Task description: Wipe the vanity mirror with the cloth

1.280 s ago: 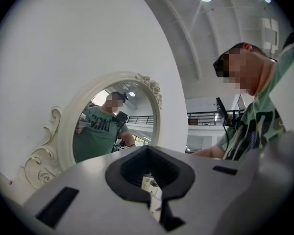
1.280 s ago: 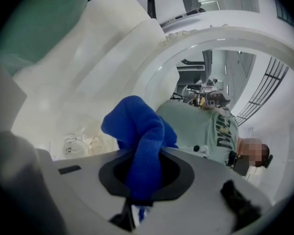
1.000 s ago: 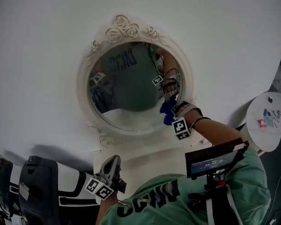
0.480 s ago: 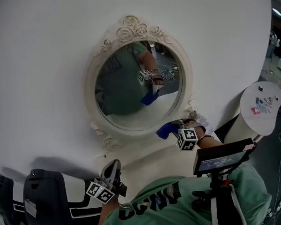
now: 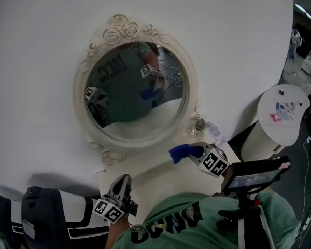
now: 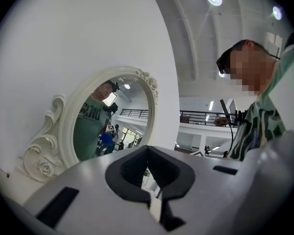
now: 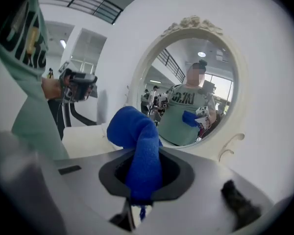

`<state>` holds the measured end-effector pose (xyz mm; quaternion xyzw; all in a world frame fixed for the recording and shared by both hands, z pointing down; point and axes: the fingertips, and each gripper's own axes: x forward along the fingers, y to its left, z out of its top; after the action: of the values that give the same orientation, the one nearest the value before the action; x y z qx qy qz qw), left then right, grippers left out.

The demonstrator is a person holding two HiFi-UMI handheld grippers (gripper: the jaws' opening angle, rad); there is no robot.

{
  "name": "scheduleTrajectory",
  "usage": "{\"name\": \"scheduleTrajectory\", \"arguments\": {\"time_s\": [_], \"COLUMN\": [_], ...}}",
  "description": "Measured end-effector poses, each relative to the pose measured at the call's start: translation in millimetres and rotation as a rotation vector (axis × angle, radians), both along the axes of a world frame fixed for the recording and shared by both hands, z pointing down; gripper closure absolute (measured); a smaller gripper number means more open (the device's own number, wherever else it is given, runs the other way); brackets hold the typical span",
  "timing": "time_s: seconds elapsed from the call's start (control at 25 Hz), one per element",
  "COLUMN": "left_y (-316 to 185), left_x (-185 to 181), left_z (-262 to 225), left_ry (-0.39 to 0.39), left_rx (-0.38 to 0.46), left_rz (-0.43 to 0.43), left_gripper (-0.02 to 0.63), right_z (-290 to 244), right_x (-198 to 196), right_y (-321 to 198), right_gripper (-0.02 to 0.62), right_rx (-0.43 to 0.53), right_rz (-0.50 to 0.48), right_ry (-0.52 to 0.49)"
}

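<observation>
The oval vanity mirror (image 5: 132, 87) in its ornate cream frame stands against the white wall. My right gripper (image 5: 191, 152) hovers below the mirror's lower right rim, off the glass, shut on a blue cloth (image 5: 180, 152). In the right gripper view the cloth (image 7: 139, 151) sticks up out of the jaws, with the mirror (image 7: 196, 92) ahead. My left gripper (image 5: 121, 181) is low at the vanity's front edge, shut and empty. The left gripper view shows the mirror (image 6: 110, 116) from the side. The glass reflects the person and both grippers.
A cream vanity top (image 5: 155, 175) lies under the mirror, with a small jar (image 5: 199, 124) at the frame's foot. At right stand a round white side table (image 5: 282, 115) carrying small items and a screen on a stand (image 5: 254, 173). A black-and-white seat (image 5: 41, 211) sits lower left.
My right gripper, still holding the cloth, has come off the mirror glass and dropped down and back toward the person. The left gripper has stayed in place.
</observation>
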<state>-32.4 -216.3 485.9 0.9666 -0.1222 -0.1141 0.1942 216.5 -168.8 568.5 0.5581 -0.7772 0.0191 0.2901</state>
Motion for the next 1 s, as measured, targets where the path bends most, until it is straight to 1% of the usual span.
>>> {"name": "scheduleTrajectory", "arguments": {"time_s": [0.08,0.2,0.28,0.32,0.44,0.56,0.76,1.0], "left_y": [16.7,34.9,37.0,35.7,33.1,36.5,30.5,18.9], "left_x": [20.8,46.7,64.0,71.8,83.9,80.4,72.8,76.4], "left_z": [4.8,15.7,17.1,15.4,0.5,-10.6,-2.1,-4.0], "left_ry": [-0.008,-0.047,-0.075,-0.088,-0.111,-0.122,-0.119,-0.108], "left_rx": [-0.013,-0.045,-0.055,-0.048,0.003,0.043,0.017,0.024], "left_rz": [-0.017,-0.048,-0.053,-0.049,-0.038,-0.052,-0.08,-0.054], "left_gripper": [0.606,0.606,0.606,0.606,0.606,0.606,0.606,0.606], "right_z": [-12.7,-25.2,-30.6,-34.4,-43.1,-43.9,-44.4,-51.5], "right_x": [15.8,35.7,49.1,54.8,61.9,57.3,42.5,38.0], "right_y": [18.6,36.7,34.7,30.9,23.9,22.1,10.2,3.4], "right_gripper": [0.546,0.546,0.546,0.546,0.546,0.546,0.546,0.546], "right_rx": [0.024,0.044,0.055,0.065,0.101,0.119,0.116,0.126], "right_rz": [-0.014,-0.041,-0.039,-0.033,-0.03,-0.054,-0.095,-0.095], "right_ry": [-0.116,-0.282,-0.365,-0.39,-0.405,-0.409,-0.397,-0.374]}}
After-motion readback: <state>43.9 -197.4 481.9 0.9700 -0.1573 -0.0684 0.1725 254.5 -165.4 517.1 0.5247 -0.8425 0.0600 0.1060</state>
